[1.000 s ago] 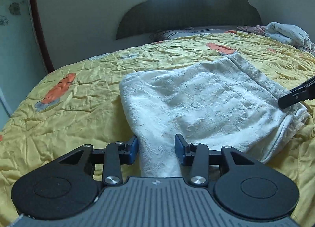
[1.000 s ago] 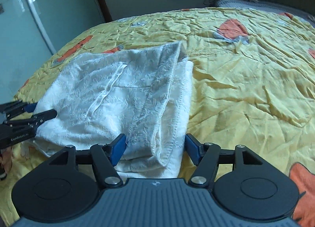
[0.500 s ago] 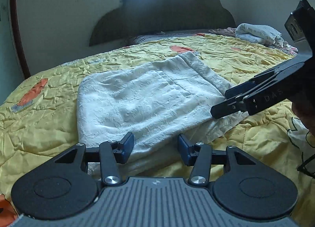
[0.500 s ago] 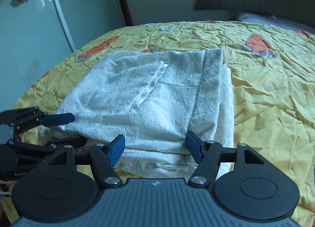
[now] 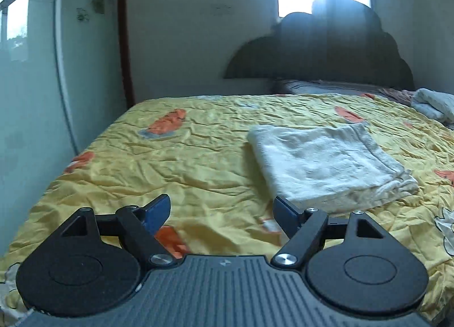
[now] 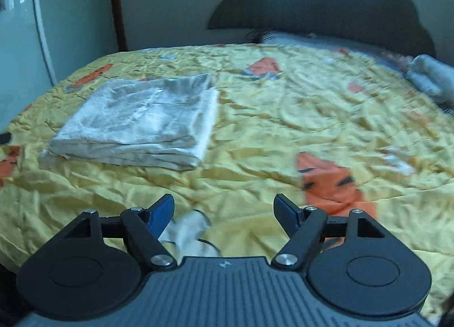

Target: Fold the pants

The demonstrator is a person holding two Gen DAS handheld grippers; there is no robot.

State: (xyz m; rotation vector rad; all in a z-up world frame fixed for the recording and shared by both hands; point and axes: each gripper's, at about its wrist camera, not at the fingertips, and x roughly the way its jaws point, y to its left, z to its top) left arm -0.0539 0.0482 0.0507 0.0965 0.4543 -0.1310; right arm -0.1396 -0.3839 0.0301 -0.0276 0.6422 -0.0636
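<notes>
The white pants (image 5: 326,162) are seen folded flat on the yellow bedspread (image 5: 198,162) (several layers stacked). Both the left gripper (image 5: 222,212) and right gripper (image 6: 224,210) are held above the bedspread, fingers spread, nothing grasped

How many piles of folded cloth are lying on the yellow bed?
2. The folded white pants lie flat in the middle of the wrinkled yellow bedspread. A pale blue-grey cloth bundle sits at the far right edge near the dark headboard. More may be hidden out of view.

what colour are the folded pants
White, with a faint textured pattern; the folded pants show best in the right wrist view.
</notes>
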